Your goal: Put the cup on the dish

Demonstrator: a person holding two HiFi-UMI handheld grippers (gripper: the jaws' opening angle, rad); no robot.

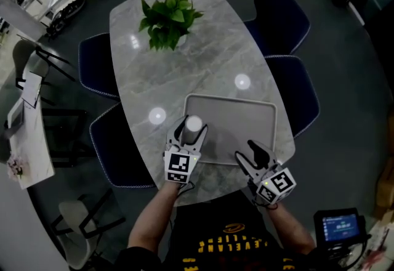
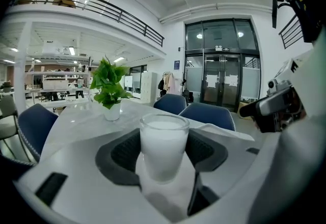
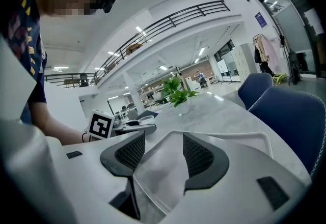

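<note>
One cup (image 1: 193, 125), one dish (image 1: 246, 117), one plant (image 1: 169, 17), one table (image 1: 203, 63), four blue chairs (image 1: 95, 69), and two grippers: left gripper (image 1: 189, 128), right gripper (image 1: 245, 151).

shirt (image 1: 212, 230): black, short sleeves, yellow lettering | left gripper (image 1: 189, 124): white shell, black-and-white marker cube (image 1: 179, 167), thin dark cable (image 1: 186, 188) | right gripper (image 1: 246, 151): white shell, matching cube | pads (image 3: 129, 152): dark grey, ribbed

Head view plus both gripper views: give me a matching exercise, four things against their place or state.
Things:
1. cup
2. dish
3. plant
4. right gripper

Place or state:
A. jaws apart, nothing between them
B. far end of the table
C. between the left gripper jaws
D. flat on the table's near end

Pairs: 1-C, 2-D, 3-B, 4-A
</note>
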